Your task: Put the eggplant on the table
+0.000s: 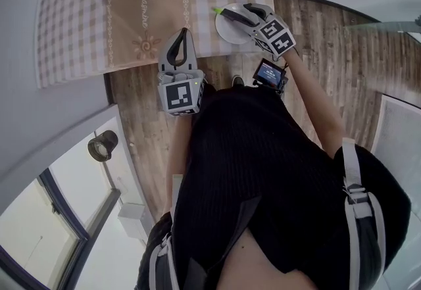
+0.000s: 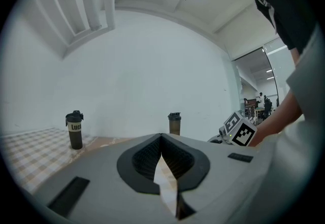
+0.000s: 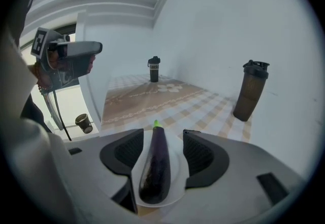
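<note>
On the white plate [image 3: 176, 163] near the desk's [image 1: 79, 19] front edge lies the eggplant [image 3: 155, 162], a long dark purple one with its green stem end pointing away from the person. It rests flat along the middle of the plate. The plate itself sits on the checked cloth that covers the desk.

The right claw [image 3: 161, 134] hangs just over the plate with its jaws spread wide, one on each side of the eggplant. Clear white plate shows between each pad and the skin, so nothing is gripped: the claw is released and the eggplant's weight is on the plate alone. The left claw [image 2: 161, 136] is beside the plate, toward the person's left at the desk's front edge. It is clenched tip to tip with nothing in it, and takes no part.

As I read it, the main work is not yet done. The eggplant has not been lifted and sits on crockery, not on the cloth. What is left seems to be closing the right claw on the eggplant, lifting it off the plate, carrying it to bare cloth beside the plate and letting go. There is plenty of open cloth beyond the plate for that.
</note>
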Demonstrator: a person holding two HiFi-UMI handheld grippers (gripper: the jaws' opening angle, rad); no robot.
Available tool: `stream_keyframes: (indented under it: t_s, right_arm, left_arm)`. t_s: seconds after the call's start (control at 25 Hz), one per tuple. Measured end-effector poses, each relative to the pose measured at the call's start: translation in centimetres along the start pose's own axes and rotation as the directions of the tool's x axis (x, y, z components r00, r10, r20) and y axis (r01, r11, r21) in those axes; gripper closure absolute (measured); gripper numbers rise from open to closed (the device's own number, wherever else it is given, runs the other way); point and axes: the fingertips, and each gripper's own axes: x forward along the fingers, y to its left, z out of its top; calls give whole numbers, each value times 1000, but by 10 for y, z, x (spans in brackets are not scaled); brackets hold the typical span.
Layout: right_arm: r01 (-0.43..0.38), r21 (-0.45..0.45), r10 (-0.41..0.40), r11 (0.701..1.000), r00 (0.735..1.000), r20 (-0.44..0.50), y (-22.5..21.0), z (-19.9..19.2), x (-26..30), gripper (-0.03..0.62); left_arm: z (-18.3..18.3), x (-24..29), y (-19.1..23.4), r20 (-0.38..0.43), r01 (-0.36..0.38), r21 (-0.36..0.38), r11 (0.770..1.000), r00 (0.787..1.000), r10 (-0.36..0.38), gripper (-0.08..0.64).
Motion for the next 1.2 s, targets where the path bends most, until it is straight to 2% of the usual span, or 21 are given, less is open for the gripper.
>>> stream_keyframes:
  t_s: [0.32,0.68,0.8,0.96,1.2]
  right_arm:
    - [32,90,-45,995,988,146,-13,48,-29,339]
    - [62,107,-90,992,956,279,-20,99,-66,339]
    - [69,101,-98,992,941,322,-19,115,-79,341]
    - [63,121,-107,991,908,405,-19,141,-101,341]
    - [114,80,-138,990,874,465,-20,164,-125,356]
  left_arm:
    - [8,8,-3,10,29,11,1000,1000,-30,558]
    - [23,20,-4,44,55,20,998,997,-56,558]
    - [31,26,-6,60,68,32,997,996,-70,558]
    - [40,32,-9,76,82,47,996,993,-86,558]
    - [54,36,-14,91,90,59,994,991,-95,558]
